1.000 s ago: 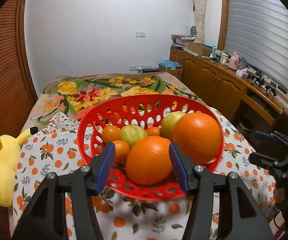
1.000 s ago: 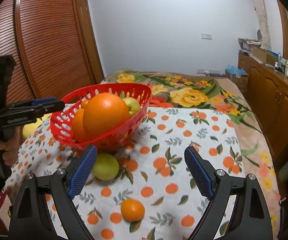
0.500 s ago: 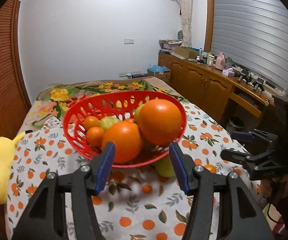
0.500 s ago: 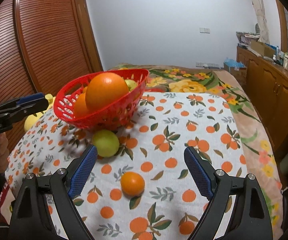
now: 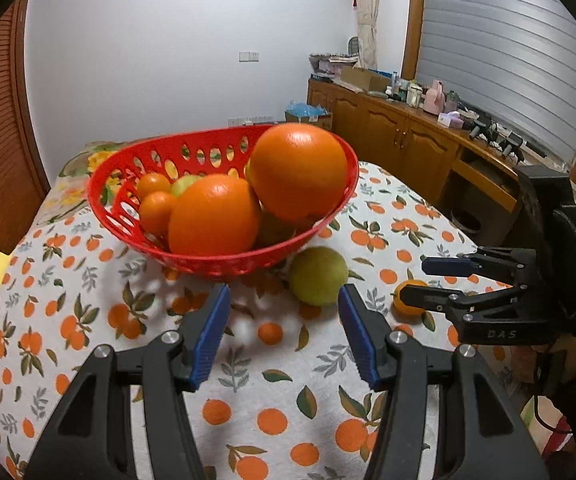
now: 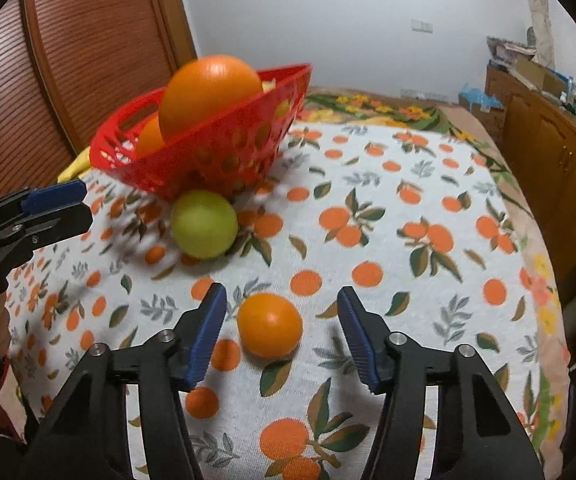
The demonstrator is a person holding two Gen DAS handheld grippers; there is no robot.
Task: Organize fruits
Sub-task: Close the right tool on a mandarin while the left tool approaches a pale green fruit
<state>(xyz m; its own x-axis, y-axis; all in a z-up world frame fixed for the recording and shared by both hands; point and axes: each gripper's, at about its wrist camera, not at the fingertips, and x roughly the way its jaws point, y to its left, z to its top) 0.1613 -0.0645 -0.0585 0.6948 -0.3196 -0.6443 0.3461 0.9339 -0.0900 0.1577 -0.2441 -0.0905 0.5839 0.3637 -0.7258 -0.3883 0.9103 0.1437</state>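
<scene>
Orange-printed cloth covers the table. Low in the frame, the right gripper (image 6: 282,330) has just been closing, pads either side of the small orange (image 6: 269,324), not touching. It looks light, firm, round; grip its widest middle. Left gripper (image 5: 284,330) stands part-open, empty, near the green fruit (image 5: 318,275) beside the red basket (image 5: 136,168).

Basket (image 5: 136,216) on tablecloth (image 5: 248,380), fruit piled inside: two large oranges (image 5: 298,172) toward near-right side, smaller fruits (image 5: 156,210) behind and left. Round fruit (image 5: 318,275) on cloth just beside basket's near edge, possibly touching, view unclear. Small orange (image 6: 269,325) on cloth nearer right gripper (image 6: 282,334), between its fingers, apart from both. Left gripper (image 5: 284,334) before basket. Cabinets (image 5: 400,140) along right wall, behind table.
</scene>
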